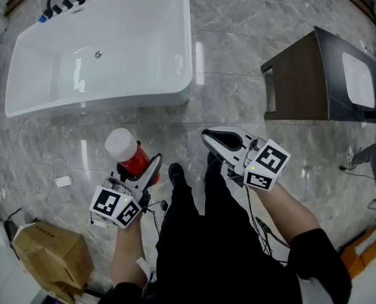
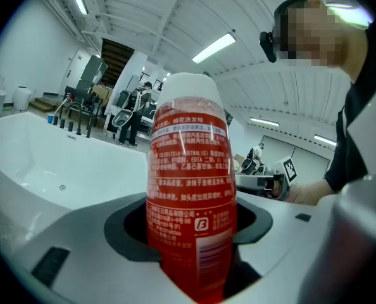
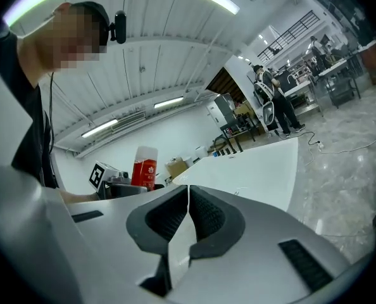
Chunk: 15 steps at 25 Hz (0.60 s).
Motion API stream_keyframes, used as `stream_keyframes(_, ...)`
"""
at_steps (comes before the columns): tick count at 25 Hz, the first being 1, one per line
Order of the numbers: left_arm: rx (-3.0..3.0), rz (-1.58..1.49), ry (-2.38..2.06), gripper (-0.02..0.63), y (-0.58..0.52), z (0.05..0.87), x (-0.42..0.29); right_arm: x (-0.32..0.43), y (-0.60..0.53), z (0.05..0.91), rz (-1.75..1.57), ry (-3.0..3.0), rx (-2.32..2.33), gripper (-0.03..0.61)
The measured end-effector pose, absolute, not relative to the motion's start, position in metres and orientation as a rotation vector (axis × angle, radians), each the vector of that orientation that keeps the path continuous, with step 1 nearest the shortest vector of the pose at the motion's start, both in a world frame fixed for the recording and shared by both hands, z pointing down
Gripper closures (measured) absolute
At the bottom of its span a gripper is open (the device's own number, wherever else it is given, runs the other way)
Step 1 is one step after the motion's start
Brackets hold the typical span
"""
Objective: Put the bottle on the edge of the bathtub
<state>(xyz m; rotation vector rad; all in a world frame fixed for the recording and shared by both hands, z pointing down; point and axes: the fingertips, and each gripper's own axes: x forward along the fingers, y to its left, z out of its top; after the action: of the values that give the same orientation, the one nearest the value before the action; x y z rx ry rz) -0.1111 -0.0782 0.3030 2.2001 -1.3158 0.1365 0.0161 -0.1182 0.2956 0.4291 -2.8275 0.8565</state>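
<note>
Head view: my left claw (image 1: 150, 169) grips the red bottle (image 1: 128, 153), my right claw (image 1: 208, 136) is pinched shut and empty, and the bathtub (image 1: 112, 104) rim at eleven o'clock is unreached.

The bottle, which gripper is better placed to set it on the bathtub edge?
Left. The left gripper clamps the red bottle upright, and the bathtub lies ahead, toward that side. The right gripper is shut and empty.
</note>
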Motion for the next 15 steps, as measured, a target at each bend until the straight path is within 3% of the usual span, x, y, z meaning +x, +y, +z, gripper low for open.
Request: stream_keyframes(15, 2.012, 0.067, -1.271, 0.322, -0.081, 0.456, -0.137, -0.029, -0.108, 0.479, 1.033, -2.680, 0.385, 0.549)
